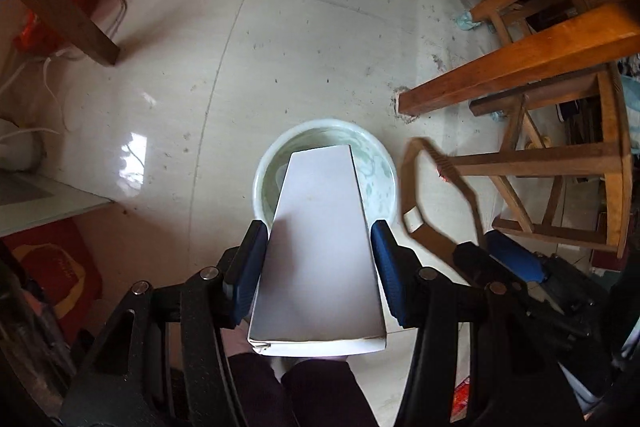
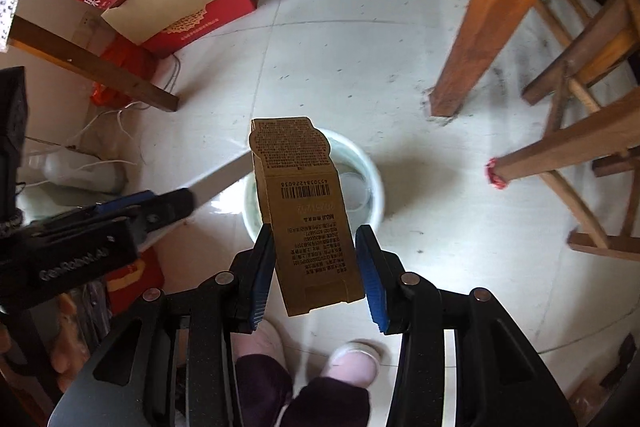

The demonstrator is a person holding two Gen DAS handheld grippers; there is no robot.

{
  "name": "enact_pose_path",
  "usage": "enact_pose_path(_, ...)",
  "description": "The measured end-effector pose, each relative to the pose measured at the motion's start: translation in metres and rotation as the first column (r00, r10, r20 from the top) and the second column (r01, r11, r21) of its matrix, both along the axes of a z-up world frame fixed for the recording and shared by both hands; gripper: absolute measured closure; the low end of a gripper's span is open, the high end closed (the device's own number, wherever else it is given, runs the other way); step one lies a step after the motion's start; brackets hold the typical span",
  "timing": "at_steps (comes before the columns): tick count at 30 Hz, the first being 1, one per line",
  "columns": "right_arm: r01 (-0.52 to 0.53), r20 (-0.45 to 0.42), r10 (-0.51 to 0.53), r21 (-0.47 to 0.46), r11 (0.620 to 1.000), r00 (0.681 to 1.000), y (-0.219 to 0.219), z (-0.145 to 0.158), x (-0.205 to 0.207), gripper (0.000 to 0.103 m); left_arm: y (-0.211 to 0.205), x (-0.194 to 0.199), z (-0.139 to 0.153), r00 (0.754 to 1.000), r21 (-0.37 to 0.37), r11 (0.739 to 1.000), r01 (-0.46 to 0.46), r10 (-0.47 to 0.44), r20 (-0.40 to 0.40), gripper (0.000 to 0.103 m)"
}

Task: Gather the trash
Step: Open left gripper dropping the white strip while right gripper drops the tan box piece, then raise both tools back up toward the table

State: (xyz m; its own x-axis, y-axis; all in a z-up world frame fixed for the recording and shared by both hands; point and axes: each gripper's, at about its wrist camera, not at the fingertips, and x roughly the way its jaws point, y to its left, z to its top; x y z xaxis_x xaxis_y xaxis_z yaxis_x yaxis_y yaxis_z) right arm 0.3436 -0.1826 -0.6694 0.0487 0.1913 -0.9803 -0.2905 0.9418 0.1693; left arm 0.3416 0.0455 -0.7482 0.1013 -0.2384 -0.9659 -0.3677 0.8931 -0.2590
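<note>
You've got soft daylight, glare patch on floor (image 1: 136, 151) left of bin (image 1: 384, 163); fisheye warp + dark vignette at edges, slight motion blur.

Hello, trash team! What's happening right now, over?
Left gripper shut on white box. Right gripper holds brown carton, far pad looks apart. Both over pale bin. Nothing blocking.

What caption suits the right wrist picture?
Right gripper holding a brown printed carton over a pale bin.
</note>
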Motion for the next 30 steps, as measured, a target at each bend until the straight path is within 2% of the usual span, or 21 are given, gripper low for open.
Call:
enact_pose_path(2,0.014,-0.027,-0.013,0.009,1.0,1.0,0.001,-0.005,0.001,0.064,0.001,0.004,-0.011,1.0,-0.038,0.999,-0.001,0.0,-0.029,0.051)
enact_pose_path(5,0.027,-0.045,-0.027,0.004,1.0,0.999,-0.002,-0.008,0.001,0.052,-0.001,0.003,-0.013,0.999,-0.046,0.999,0.0,-0.002,-0.039,0.051)
enact_pose_path(6,0.031,-0.046,-0.031,0.003,1.0,0.998,-0.003,-0.004,-0.001,0.052,-0.001,0.002,-0.012,0.999,-0.043,0.999,0.006,-0.008,-0.04,0.051)
enact_pose_path(11,0.034,-0.041,-0.035,-0.007,0.999,0.999,-0.002,0.011,0.001,0.052,-0.003,-0.002,0.007,0.998,-0.032,0.999,0.043,-0.044,-0.036,0.051)
enact_pose_path(14,0.041,-0.023,-0.041,-0.003,0.999,0.999,-0.002,0.036,0.001,0.052,-0.006,-0.001,0.03,0.997,-0.01,0.997,0.07,-0.07,-0.024,0.051)
enact_pose_path(19,0.046,0.016,-0.046,0.001,0.999,0.999,0.002,0.08,0.004,0.052,-0.009,0.0,0.089,0.995,0.027,0.995,0.098,-0.099,0.019,0.051)
enact_pose_path(22,0.046,0.048,-0.046,0.014,0.999,0.998,0.008,0.12,0.002,0.052,-0.009,-0.001,0.129,0.993,0.042,0.994,0.106,-0.108,0.05,0.051)
enact_pose_path(30,0.049,0.137,-0.056,0.051,0.997,0.989,0.026,0.225,-0.006,0.052,-0.003,-0.011,0.258,0.981,0.095,0.99,0.107,-0.12,0.151,0.051)
